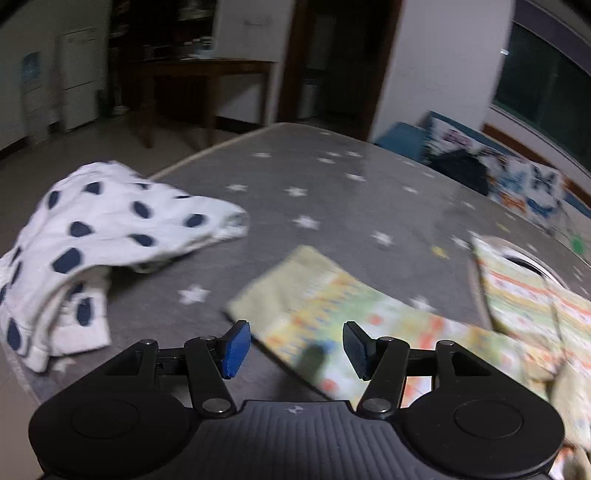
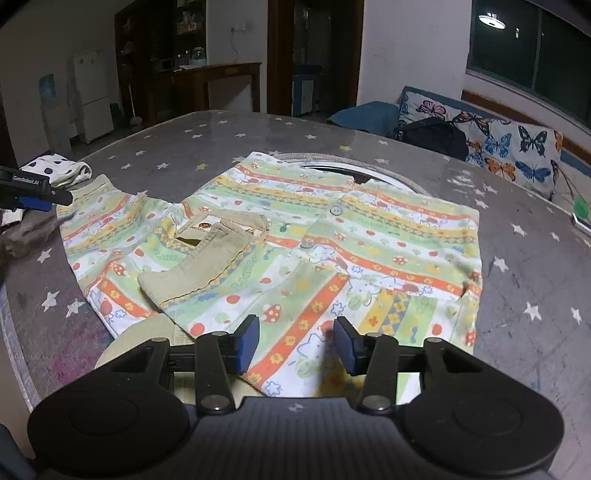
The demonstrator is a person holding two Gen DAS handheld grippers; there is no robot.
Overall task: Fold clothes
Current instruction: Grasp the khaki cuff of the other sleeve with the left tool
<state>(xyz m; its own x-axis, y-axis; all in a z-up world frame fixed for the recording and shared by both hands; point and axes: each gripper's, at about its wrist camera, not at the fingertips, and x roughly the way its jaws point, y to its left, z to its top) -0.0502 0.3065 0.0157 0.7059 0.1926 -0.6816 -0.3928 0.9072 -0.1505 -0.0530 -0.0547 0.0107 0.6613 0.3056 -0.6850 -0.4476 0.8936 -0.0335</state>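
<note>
Both views are dim, lit by indoor night light. In the right wrist view a ceiling lamp (image 2: 491, 20) reflects in the dark window, and glare streaks the surface (image 2: 517, 295) below it. The left wrist view is motion-blurred throughout. Fisheye distortion bends every edge.

A home living room: white fridge (image 2: 92, 94), butterfly-print sofa (image 2: 491, 144), wooden sideboard (image 2: 221, 79), star-patterned table (image 2: 295, 136).

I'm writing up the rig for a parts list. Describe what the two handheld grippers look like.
Both match. The left gripper and right gripper have matte black bodies with a ribbed centre panel bearing a small round emblem, a round black disc on either side, and black linkage bars with silver pivot pins. Each finger ends in a blue ribbed pad. Seen from the right wrist, the left gripper carries white lettering, too small to read.
</note>
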